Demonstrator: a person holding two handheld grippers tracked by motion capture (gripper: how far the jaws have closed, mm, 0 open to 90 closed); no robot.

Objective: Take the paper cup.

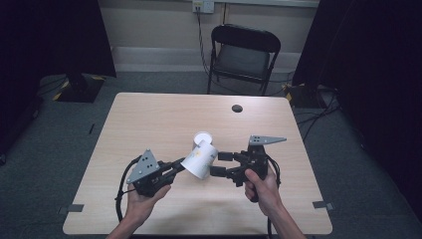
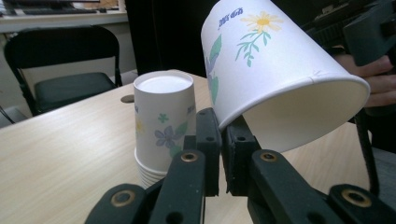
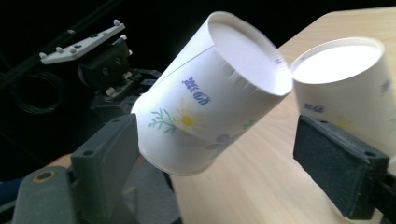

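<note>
Wooden table (image 1: 149, 119), folding chair (image 1: 242, 55) behind its far edge, small dark hole (image 1: 237, 108) in the top near that edge. Mid-table: stack of upside-down paper cups (image 1: 202, 139), flower print, standing on its rims. One loose paper cup (image 1: 200, 160) is off the table, tilted, base pointing up and away toward the stack, open mouth pointing down toward the person. Left gripper (image 1: 178, 166) comes in from the lower left; jaws are together, pinching the loose cup's rim wall at its lowest edge. Left gripper view confirms: both black jaws clamp the rim, one pad inside the mouth, one outside, cup (image 2: 275, 65) leaning up and right above them, stack (image 2: 161, 123) just behind and left. Right gripper (image 1: 220, 164) comes in from the right, jaws spread wide. In the right gripper view the cup (image 3: 210, 88) sits between the two pads; the left pad (image 3: 109, 158) is right at the rim, contact not resolvable, the right pad (image 3: 338, 165) is clear of it. No grip on that side. Stack (image 3: 348, 84) sits just beyond the right pad.
</note>
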